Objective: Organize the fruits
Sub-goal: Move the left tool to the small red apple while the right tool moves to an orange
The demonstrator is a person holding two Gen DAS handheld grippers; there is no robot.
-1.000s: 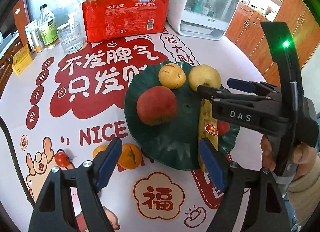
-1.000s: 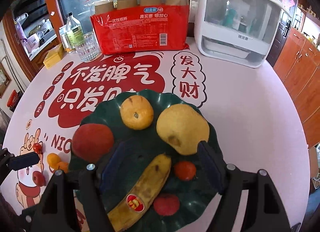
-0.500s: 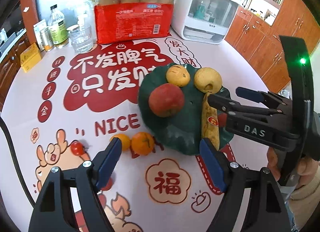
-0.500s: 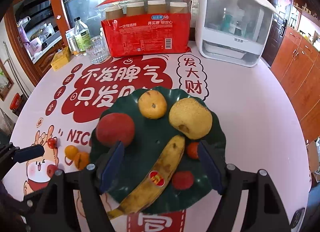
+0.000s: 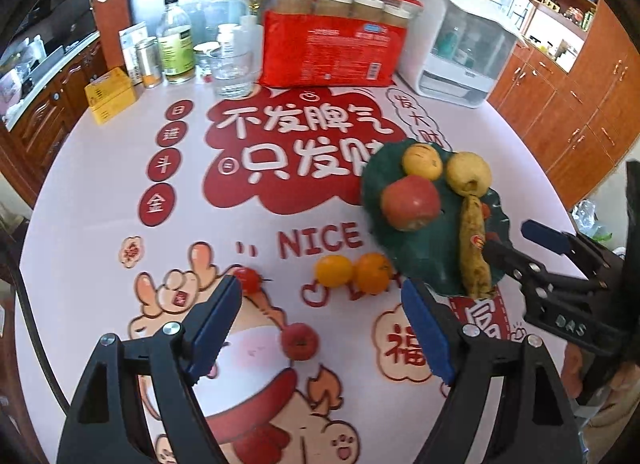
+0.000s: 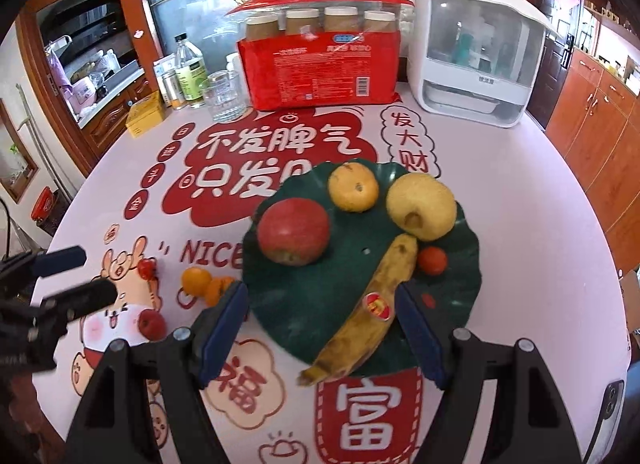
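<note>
A dark green leaf-shaped plate (image 6: 312, 304) (image 5: 424, 260) holds a red apple (image 6: 294, 229), an orange (image 6: 353, 187), a pear (image 6: 422, 205), a banana (image 6: 372, 304) and a small red tomato (image 6: 432, 260). My right gripper (image 6: 320, 334) hovers open over the plate's near rim, gripping nothing. Left of the plate, loose on the tablecloth, lie two small oranges (image 5: 334, 270), a cherry tomato (image 5: 250, 278) and a small red fruit (image 5: 300, 342). My left gripper (image 5: 320, 328) hangs open above that red fruit, apart from it.
Along the table's far side stand a red pack of paper cups (image 6: 320, 67), a white appliance (image 6: 476, 63), a glass (image 6: 224, 97), bottles and a yellow box (image 5: 110, 93). Wooden cabinets surround the round table. A hand holds the right gripper's handle (image 5: 576, 328).
Both grippers have drawn back toward the near table edge and risen a little. The left view has swung left, so the loose fruits now lie in front of it.
</note>
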